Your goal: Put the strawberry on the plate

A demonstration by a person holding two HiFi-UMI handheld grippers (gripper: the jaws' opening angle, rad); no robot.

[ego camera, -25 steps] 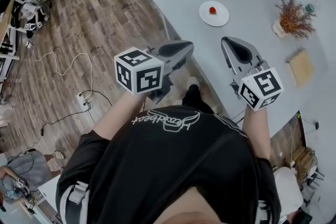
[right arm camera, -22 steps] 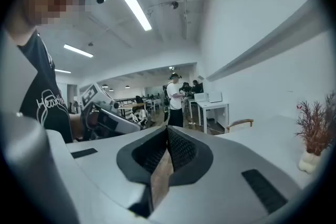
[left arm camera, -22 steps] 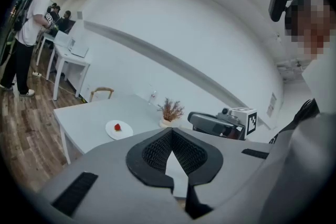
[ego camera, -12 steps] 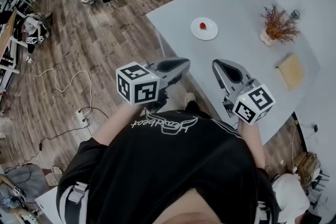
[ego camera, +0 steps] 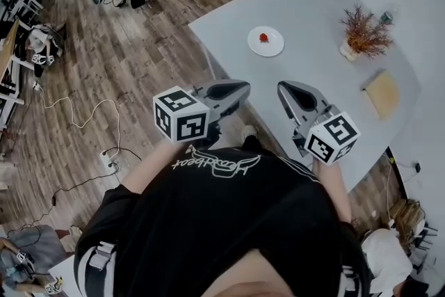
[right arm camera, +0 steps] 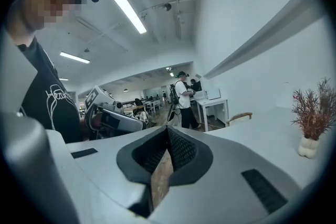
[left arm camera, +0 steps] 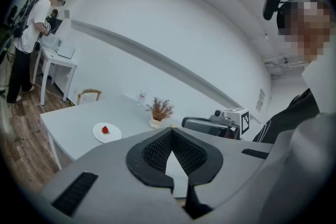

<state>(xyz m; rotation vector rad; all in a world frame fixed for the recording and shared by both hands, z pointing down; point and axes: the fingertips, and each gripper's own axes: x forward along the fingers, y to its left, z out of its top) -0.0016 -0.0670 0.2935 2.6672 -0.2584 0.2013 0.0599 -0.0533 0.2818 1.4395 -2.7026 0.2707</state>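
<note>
Left gripper [ego camera: 243,88] and right gripper [ego camera: 282,90] closed, empty; strawberry [ego camera: 263,37] tiny on plate [ego camera: 274,47].

Bright, even light; ceiling strip lights [right arm camera: 129,12] glare overhead, both gripper views bend hard into black corners, tabletop [ego camera: 313,17] shadows are soft.

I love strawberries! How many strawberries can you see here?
1. The strawberry sits on the white plate, on the grey table. No other shows in these views.
</note>
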